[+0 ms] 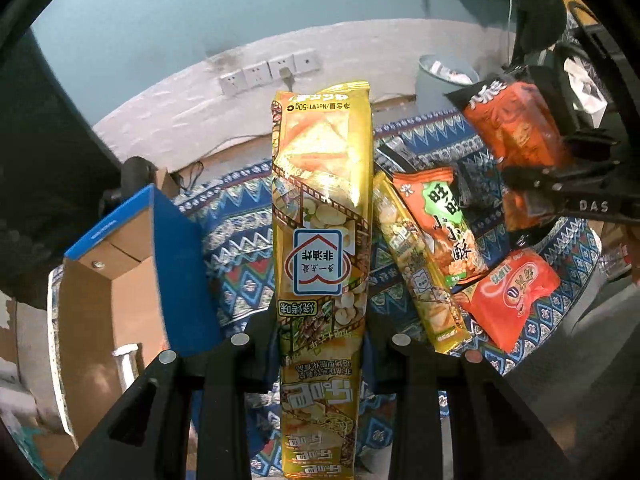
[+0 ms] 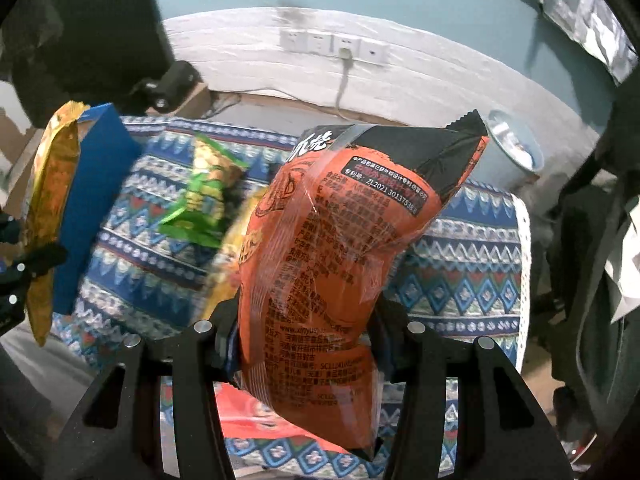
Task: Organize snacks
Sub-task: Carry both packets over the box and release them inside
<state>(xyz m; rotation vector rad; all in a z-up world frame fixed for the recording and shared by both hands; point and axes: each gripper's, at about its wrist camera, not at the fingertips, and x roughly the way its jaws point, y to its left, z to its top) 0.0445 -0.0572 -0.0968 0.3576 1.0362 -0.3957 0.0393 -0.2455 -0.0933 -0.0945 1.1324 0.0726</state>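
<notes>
Snacks fill both views. From the left wrist camera, the left gripper (image 1: 320,344) has its jaws pinched nearly together on a long yellow snack packet (image 1: 320,220). The packet stands upright between the two fingers, its lower part passing down through the jaws and its top seam rising well above them, printed face toward the camera. Below and behind it lies a blue patterned cloth (image 1: 240,240). On the cloth to the right rest a second narrow yellow packet (image 1: 416,264), an orange-and-green packet (image 1: 444,224) just beside it and partly overlapping it, and a red-orange packet (image 1: 512,296) nearer the edge. At left stands an open cardboard box with a blue rim (image 1: 160,256). In the upper right, the right gripper (image 1: 560,184) is seen holding an orange snack bag (image 1: 516,128) up off the cloth.

From the right wrist camera, the right gripper (image 2: 308,340) has its jaws closed partway, clamping the orange snack bag (image 2: 340,240) around its lower middle. The bag leans to the right, its black-cornered top above the fingers and its bottom end hanging below them, back label facing the camera. A green packet (image 2: 204,196) lies on the blue patterned cloth (image 2: 460,272) behind, blurred. At far left the long yellow snack packet (image 2: 52,200) is seen edge-on in front of the cardboard box with a blue rim (image 2: 96,200).
</notes>
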